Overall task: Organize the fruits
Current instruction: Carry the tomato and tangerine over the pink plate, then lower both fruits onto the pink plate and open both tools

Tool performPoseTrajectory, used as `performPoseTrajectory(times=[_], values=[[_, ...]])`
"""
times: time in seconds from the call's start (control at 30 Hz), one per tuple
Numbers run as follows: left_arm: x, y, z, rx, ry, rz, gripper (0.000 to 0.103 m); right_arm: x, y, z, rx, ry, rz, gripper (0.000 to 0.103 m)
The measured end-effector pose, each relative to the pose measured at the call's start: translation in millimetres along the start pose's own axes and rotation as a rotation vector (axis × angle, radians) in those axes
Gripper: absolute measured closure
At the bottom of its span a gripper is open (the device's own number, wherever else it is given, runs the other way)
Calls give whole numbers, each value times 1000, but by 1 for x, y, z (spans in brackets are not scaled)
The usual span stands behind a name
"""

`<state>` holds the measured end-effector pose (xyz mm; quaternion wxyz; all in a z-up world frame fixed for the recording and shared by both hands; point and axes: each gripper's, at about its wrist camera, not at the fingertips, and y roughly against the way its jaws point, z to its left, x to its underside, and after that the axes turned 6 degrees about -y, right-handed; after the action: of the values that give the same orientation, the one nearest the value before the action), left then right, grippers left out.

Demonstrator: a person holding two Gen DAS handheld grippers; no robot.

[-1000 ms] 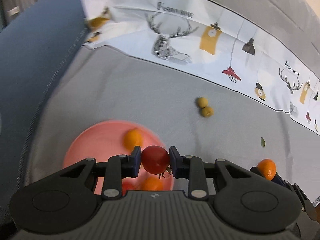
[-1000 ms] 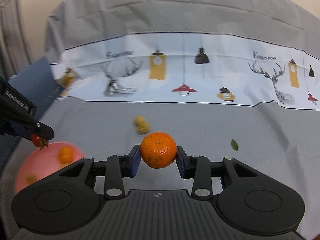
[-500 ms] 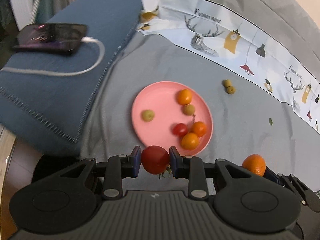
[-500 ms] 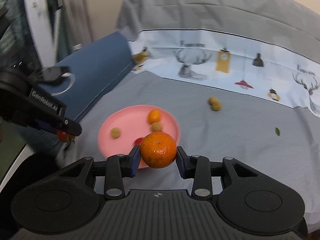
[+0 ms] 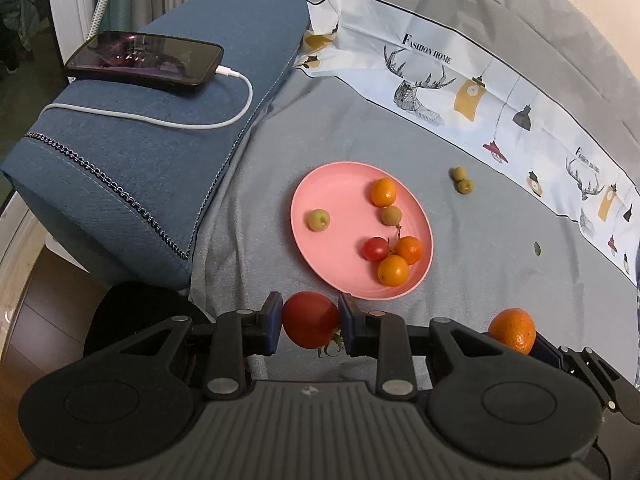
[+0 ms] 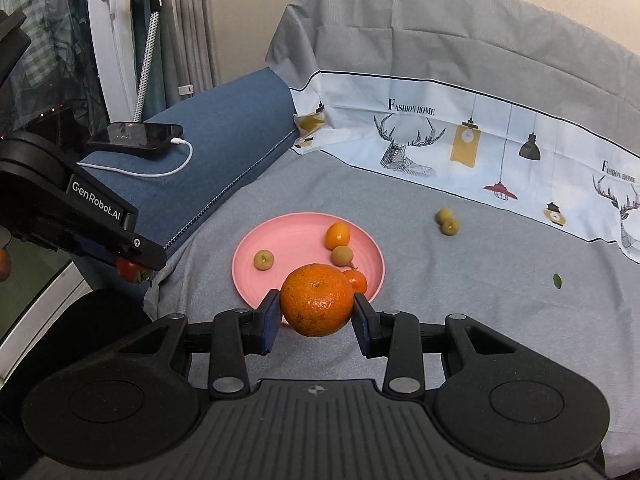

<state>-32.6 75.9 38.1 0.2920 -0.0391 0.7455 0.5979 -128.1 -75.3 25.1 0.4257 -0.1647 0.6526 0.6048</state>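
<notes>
Pink plate (image 5: 320,216) straight ahead of left hand-held gripper (image 5: 310,322), clamped on tomato (image 5: 310,320); right hand-held gripper (image 6: 316,312), clamped on orange (image 6: 316,304), seemingly equally near.

The white band (image 6: 480,140) of the cloth has the words "FASHION HOME" in dark letters. They stand above a drawn deer head. In the right wrist view the same words show again further right, by a second deer head. In the left wrist view the words also show twice on that band (image 5: 460,80), but the far one is small and hard to read. The left gripper (image 6: 132,270) has "GenRobot.AI" in white letters on its black side.
</notes>
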Motion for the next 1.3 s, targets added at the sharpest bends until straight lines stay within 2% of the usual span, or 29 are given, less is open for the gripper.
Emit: performPoseTrajectory(times=[0.8,1.3], values=[[-19,-14,-2,14,-2,0,70,-4,-19,0,10,21,19,64],[-59,-45,-17,20,-13,-9,70,-24,-60,-3,2,8,34,64]])
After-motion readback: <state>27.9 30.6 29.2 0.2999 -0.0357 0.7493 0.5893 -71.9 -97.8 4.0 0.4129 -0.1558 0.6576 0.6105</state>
